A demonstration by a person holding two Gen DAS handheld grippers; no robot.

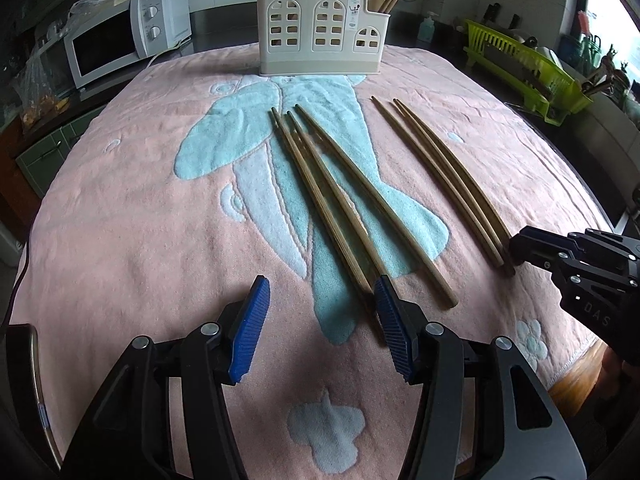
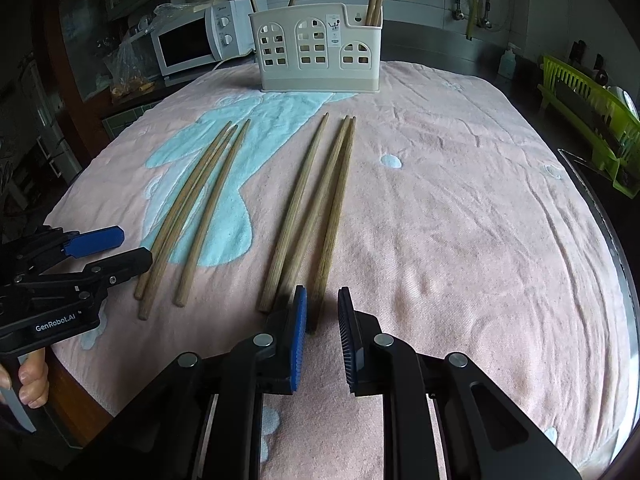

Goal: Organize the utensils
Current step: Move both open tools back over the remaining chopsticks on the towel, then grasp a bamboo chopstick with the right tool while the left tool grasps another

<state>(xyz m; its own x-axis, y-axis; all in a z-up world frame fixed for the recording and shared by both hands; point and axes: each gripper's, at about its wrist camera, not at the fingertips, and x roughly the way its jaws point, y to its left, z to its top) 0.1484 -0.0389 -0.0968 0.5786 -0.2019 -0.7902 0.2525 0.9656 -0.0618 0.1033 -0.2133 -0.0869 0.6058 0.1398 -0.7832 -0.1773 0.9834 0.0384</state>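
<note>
**Six chopsticks on the towel, holder at the far edge**

Left wrist view: left hand-held gripper (image 1: 320, 296) low over the pink towel (image 1: 120, 220), jaws moderately wide, nothing between the blue pads (image 1: 250, 328). Right pad just beside the near ends of the left group of three chopsticks (image 1: 332, 200); contact not clear. Second group of three chopsticks (image 1: 448, 184) further right, its near ends at the tip of the right hand-held gripper (image 1: 520, 246). Cream utensil holder (image 1: 320, 40) upright at the towel's far edge, with chopsticks standing in it.

Right wrist view: right hand-held gripper (image 2: 322, 312) narrow, a small gap left, near end of the rightmost chopstick (image 2: 336, 216) at that gap; pads not seen pressing it. Left gripper at the left edge, beside the other three. Fingers (image 2: 34, 380) on its handle. Holder behind, microwave (image 2: 192, 46) on the counter (image 2: 440, 46) beyond.
</note>
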